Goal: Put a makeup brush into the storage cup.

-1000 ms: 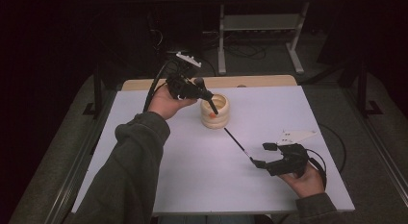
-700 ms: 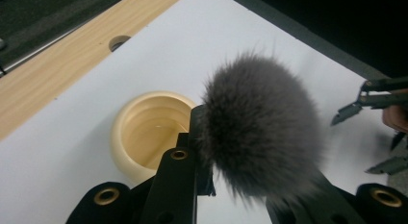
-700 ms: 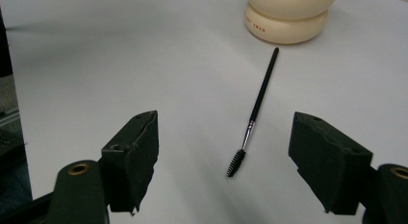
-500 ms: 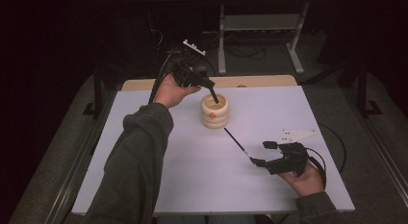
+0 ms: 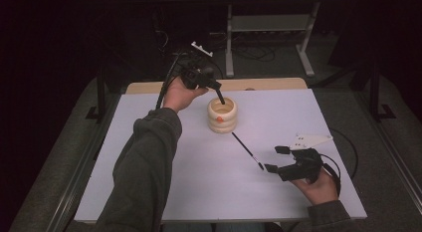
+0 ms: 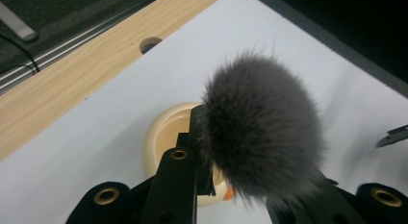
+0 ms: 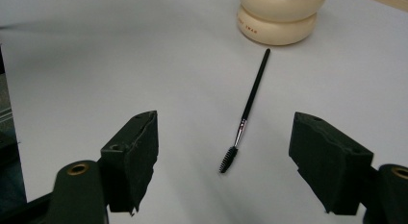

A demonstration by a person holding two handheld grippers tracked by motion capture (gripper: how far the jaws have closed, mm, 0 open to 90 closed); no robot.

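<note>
A cream ribbed holder (image 5: 222, 115) with an orange mark stands at the table's far middle. My left gripper (image 5: 211, 85) hangs tilted above it, shut on a fluffy grey makeup brush (image 6: 260, 123) whose dark handle (image 5: 220, 97) points down into the holder's mouth (image 6: 166, 132). In the left gripper view the jaws of this gripper (image 6: 240, 185) clamp the brush just under its bristles. A thin black spoolie brush (image 5: 246, 151) lies flat on the white tabletop. My right gripper (image 5: 275, 159) rests open beside its bristle end, and the spoolie (image 7: 250, 99) lies between and ahead of the wide-apart jaws of that gripper (image 7: 231, 137).
The white tabletop (image 5: 174, 192) ends in a wooden strip (image 5: 268, 84) with a hole (image 6: 150, 43) at the far edge. A metal stand (image 5: 268, 23) is on the floor behind. A cable (image 5: 348, 147) loops near the right hand.
My left gripper has risen and moved back a little, lifting the grey brush so that its handle end stands higher in the holder's mouth. The right gripper and spoolie have stayed put.
</note>
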